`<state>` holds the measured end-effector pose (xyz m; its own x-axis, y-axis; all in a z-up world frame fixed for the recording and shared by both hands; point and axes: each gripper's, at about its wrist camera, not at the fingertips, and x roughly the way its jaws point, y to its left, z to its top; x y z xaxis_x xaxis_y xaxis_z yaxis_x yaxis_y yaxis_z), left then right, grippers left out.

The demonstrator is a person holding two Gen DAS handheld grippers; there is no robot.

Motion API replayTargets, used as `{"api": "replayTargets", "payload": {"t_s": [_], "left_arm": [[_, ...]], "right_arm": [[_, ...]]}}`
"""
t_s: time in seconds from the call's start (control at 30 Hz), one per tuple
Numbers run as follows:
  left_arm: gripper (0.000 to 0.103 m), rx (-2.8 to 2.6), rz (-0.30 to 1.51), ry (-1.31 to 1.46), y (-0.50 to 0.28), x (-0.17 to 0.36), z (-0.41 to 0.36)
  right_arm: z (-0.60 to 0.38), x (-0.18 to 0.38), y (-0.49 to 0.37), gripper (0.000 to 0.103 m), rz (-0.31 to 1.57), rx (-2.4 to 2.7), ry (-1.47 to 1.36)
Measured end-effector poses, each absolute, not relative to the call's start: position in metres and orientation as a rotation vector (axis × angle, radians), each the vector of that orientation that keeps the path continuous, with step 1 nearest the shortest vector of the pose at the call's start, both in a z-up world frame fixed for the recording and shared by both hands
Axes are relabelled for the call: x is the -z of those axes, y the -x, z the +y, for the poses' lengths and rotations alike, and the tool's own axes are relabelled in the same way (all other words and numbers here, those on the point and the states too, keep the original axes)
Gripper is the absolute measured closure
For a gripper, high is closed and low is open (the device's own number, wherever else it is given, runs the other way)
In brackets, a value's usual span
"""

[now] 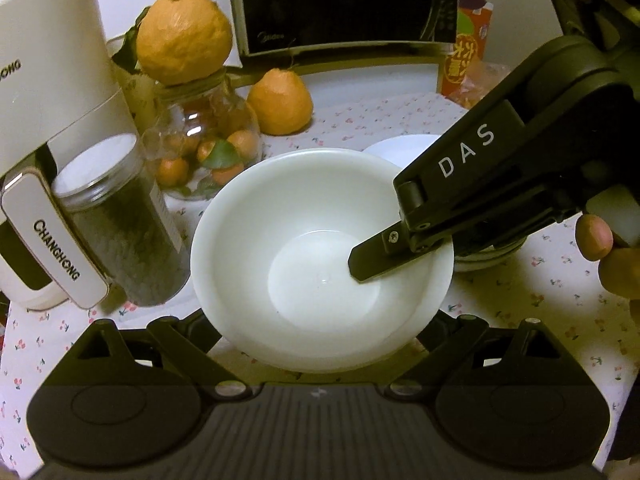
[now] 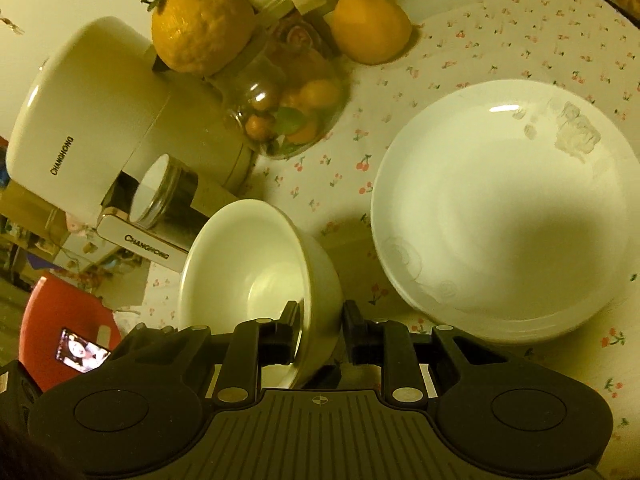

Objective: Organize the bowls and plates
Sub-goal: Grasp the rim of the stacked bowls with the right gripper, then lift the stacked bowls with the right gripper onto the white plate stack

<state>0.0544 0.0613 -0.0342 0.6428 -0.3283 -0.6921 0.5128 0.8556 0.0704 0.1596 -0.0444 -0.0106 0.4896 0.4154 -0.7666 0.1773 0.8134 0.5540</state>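
Left wrist view: the right gripper (image 1: 362, 266) reaches in from the right, one finger inside the white bowl (image 1: 320, 260), its partner hidden behind the wall. The left gripper's own fingers are covered by the bowl just ahead of it; whether it grips cannot be told. A plate (image 1: 400, 146) peeks out beyond.

Right wrist view: the right gripper (image 2: 322, 330) pinches the bowl (image 2: 256, 280) wall, jaws narrow, bowl tilted. Best kept level and firmly clamped while carried toward the stacked plates (image 2: 500, 216) just right. The bowl's underside and the table contact are out of sight.
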Motion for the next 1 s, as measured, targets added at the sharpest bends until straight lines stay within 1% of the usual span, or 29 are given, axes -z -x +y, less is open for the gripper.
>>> {"api": "replayTargets", "payload": {"t_s": [0.57, 1.0], "left_arm": [[0.009, 0.562, 0.682, -0.254, -0.057, 0.013, 0.025], [0.01, 0.622, 0.682, -0.254, -0.07, 0.016, -0.018]], "right_arm": [[-0.095, -0.018, -0.156, 0.08, 1.056, -0.148, -0.633], [-0.149, -0.017, -0.158, 0.079, 1.066, -0.095, -0.665]]}}
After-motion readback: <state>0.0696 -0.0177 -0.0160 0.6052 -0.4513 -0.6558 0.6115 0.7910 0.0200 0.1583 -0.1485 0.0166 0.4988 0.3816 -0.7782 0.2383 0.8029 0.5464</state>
